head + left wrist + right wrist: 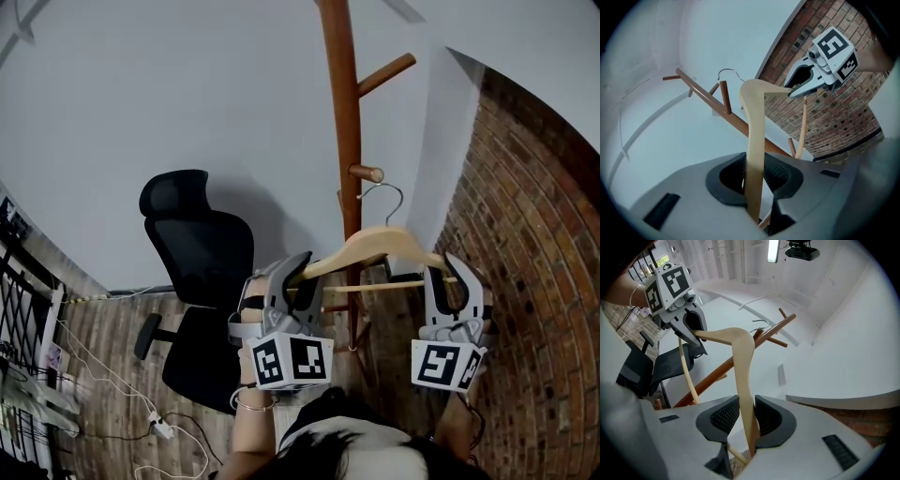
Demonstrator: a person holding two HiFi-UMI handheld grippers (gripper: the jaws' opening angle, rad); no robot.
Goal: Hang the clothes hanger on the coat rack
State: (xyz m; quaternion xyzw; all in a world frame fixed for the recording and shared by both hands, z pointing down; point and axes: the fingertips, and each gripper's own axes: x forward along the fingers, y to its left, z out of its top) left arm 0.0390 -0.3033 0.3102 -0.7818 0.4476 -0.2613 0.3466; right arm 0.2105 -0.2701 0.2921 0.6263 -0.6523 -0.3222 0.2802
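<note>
1. Wooden hanger (pixel 375 246) is up in the air, roughly level, w/ its hook (pixel 386 199) near the short peg (pixel 367 172) but not on it.
2. Step: carrying it to the coat rack (pixel 342 103). Next, prob.: raise it & bring hook over peg.
3. Fingers of left gripper (pixel 300 269) clenched on hanger's left arm; right gripper (pixel 448 274) likewise on its right end.

Bright, even indoor light fills all three views. A ceiling strip lamp (pixel 773 250) burns out to white in the right gripper view. The coat rack (pixel 703 93) casts only a faint, soft-edged shadow on the white wall (pixel 656 93). Fisheye distortion bows the brick wall (pixel 534 281) and darkens the corners. The clothes hanger (pixel 754 154) blurs close to the lens.
</note>
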